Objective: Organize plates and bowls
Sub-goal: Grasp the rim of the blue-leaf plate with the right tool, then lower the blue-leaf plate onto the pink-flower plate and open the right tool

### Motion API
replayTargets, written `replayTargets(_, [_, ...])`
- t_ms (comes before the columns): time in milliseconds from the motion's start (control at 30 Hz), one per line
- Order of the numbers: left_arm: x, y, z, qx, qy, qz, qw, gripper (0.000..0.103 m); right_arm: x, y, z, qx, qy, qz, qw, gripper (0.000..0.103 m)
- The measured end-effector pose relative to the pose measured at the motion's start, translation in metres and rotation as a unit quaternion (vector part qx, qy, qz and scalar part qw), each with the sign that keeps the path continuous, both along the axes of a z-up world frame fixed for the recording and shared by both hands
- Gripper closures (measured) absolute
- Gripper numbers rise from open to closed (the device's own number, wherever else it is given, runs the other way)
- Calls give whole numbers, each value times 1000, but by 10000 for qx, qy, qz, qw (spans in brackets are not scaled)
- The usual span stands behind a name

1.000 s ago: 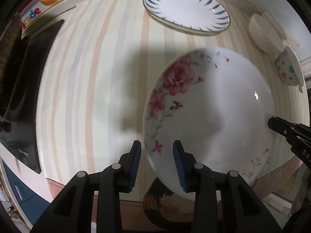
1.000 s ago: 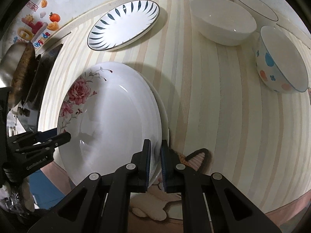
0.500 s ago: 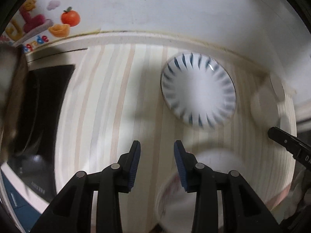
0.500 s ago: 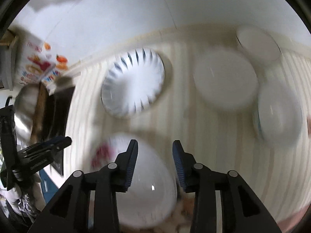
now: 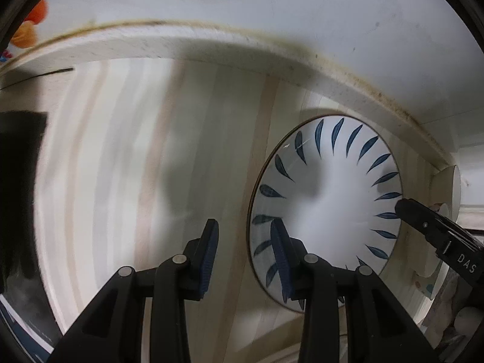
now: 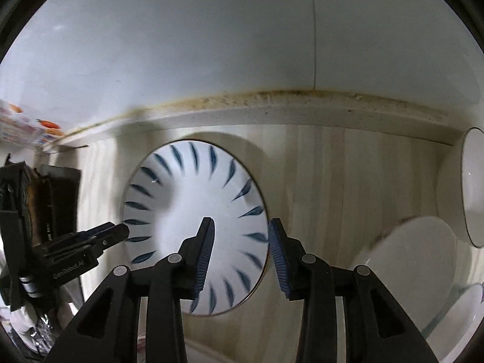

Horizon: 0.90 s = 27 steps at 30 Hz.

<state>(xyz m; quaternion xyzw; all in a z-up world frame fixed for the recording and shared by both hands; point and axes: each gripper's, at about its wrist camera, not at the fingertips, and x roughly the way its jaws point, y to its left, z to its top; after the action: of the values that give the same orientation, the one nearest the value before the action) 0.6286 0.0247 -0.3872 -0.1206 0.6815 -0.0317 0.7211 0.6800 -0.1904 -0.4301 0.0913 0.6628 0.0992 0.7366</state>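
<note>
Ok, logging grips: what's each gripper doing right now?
Left gripper: open, holding nothing.
Right gripper: open, holding nothing.

I see a pale striped bench [image 5: 187, 157] running up to a grey wall [image 6: 211, 45], with a grimy, stained seam [image 6: 302, 93] along its back edge. A colourful cartoon sticker [image 5: 30, 30] sits on the wall toward the left end, above a black appliance [image 5: 18, 187].

plate [image 6: 193, 211]: glossy ceramic | countertop [image 5: 151, 166]: smooth striped wood-look | gripper [image 5: 244, 251]: matt black plastic
</note>
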Motion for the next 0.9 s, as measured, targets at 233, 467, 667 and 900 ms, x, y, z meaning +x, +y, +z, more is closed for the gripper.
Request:
replayTargets(233, [4,-11,-3,-14,-211,-213,9995,87,4,1,-23,-353,14,62,9994,90])
replayTargets(467, [-6,-18,10,190,-360,-266,9988,87,-4,-3,-24,-265,-83,112,9996,91])
replayTargets(667, [-17,-22,37,194,-480,-294,9982,87,-16,-8,-7,-68,-137,85,9998,91])
replayTargets(900, [-52,-26,90,281,-791,-453,9954,87,-46,-7,30,102,-296,138,9994,91])
